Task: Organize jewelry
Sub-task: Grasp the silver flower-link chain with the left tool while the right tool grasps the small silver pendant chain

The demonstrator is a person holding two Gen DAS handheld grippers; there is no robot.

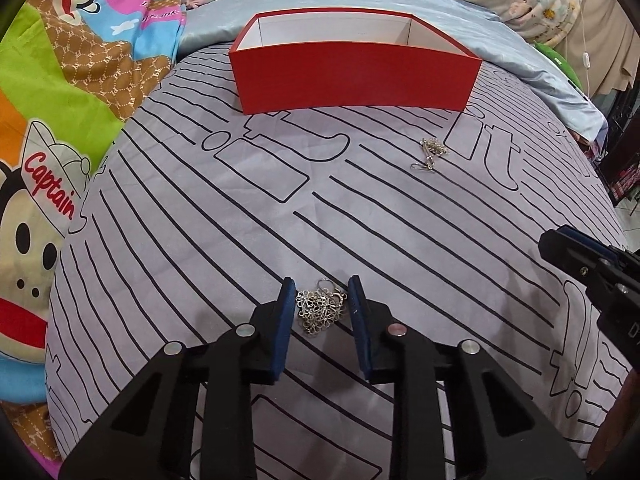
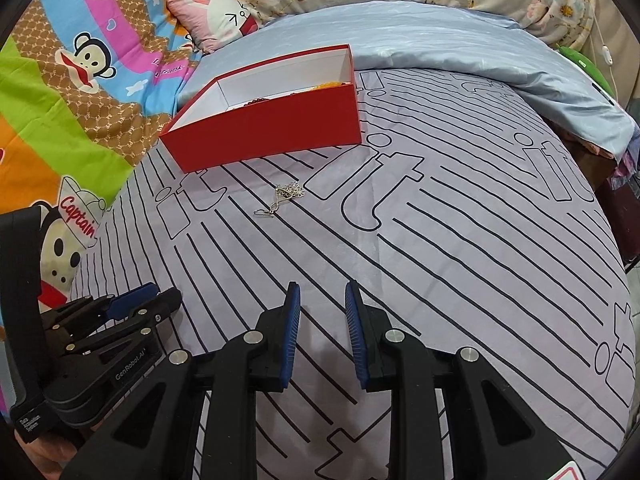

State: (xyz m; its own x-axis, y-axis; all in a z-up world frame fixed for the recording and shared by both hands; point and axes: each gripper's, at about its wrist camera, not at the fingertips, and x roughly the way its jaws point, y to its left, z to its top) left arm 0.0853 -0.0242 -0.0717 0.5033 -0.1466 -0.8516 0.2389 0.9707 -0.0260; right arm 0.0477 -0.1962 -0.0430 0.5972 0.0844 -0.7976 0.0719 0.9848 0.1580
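Note:
A silver flower-link chain (image 1: 321,310) lies bunched on the striped bedsheet, between the open pads of my left gripper (image 1: 321,294); the pads stand on either side and do not touch it. A second silver chain (image 1: 431,153) lies further off near the red box (image 1: 352,76); it also shows in the right wrist view (image 2: 285,197). The red box (image 2: 264,136) is open on top, with orange and dark red beads (image 2: 320,87) inside. My right gripper (image 2: 322,300) is open and empty above bare sheet, and shows at the right edge of the left wrist view (image 1: 580,260).
A grey sheet (image 1: 280,208) with black lines covers the bed. A bright cartoon monkey blanket (image 1: 52,112) lies on the left. A pale blue quilt (image 2: 440,40) and floral pillows lie behind the box. The bed edge drops off on the right (image 1: 616,200).

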